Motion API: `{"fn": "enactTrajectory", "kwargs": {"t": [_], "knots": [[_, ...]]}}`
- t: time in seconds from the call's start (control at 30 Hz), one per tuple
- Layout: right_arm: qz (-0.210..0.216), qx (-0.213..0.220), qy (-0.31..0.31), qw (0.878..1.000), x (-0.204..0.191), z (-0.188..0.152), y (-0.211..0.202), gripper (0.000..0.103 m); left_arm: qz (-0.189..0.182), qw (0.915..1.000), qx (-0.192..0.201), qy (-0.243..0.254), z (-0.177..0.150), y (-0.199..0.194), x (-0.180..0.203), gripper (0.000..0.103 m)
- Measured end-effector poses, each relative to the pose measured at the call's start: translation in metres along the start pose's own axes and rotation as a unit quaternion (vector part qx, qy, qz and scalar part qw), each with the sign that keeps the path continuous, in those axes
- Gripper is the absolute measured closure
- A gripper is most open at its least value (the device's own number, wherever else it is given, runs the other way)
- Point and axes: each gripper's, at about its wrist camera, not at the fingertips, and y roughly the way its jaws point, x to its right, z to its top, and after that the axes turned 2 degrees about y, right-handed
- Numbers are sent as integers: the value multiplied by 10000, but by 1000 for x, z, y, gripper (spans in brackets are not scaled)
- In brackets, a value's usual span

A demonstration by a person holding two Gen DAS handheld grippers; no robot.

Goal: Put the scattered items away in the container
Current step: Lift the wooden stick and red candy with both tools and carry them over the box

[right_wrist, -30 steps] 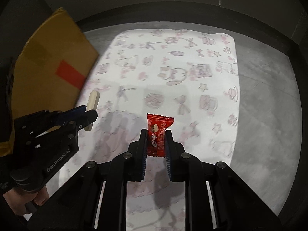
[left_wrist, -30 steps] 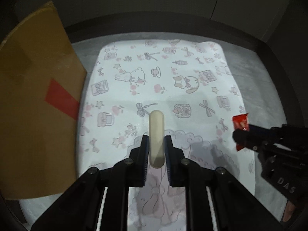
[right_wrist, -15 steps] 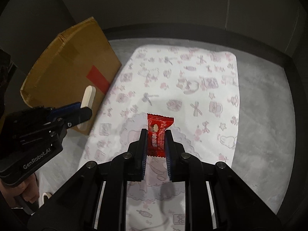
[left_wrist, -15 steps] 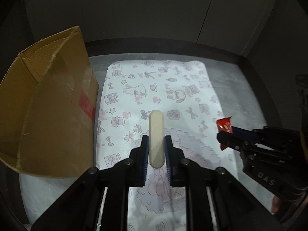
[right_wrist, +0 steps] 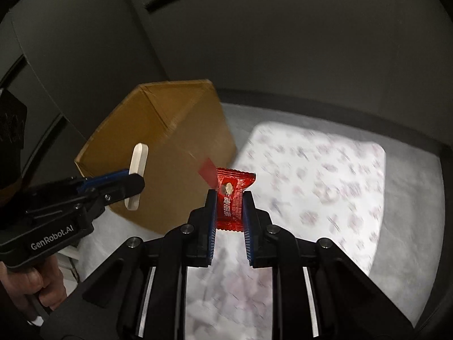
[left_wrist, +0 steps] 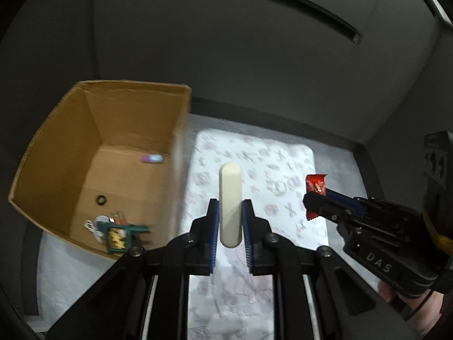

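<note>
While its fingers (left_wrist: 215, 223) are pressed against both sides of a cream wooden stick (left_wrist: 230, 204), the left gripper (left_wrist: 230, 228) is held above the patterned mat (left_wrist: 283, 187), just right of the cardboard box (left_wrist: 56, 153). A red candy wrapper (right_wrist: 231, 199) is clamped between the narrowly set fingers (right_wrist: 211, 218) of the right gripper (right_wrist: 230, 221), also lifted clear of the mat. Inside the open box, a dark ring (left_wrist: 101, 199), a small purple item (left_wrist: 152, 158) and a green-framed object (left_wrist: 119, 235) among blurred clutter are seen on the bottom. The mat is spread on a grey bench (right_wrist: 410, 226). A hand (right_wrist: 36, 283) is seen gripping the left tool's handle.
</note>
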Motion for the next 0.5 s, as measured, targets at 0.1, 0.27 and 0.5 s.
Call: {"fn": "enactTrajectory", "kwargs": {"t": [0.1, 0.27, 0.5], "knots": [[149, 95, -58, 9998, -21, 17, 6, 86, 148, 9997, 129, -168, 7, -8, -22, 87], [397, 172, -202, 9989, -61, 38, 18, 86, 405, 9977, 279, -475, 13, -18, -62, 87], [532, 143, -555, 9969, -115, 59, 46, 86, 793, 9935, 303, -762, 9, -22, -118, 87]]}}
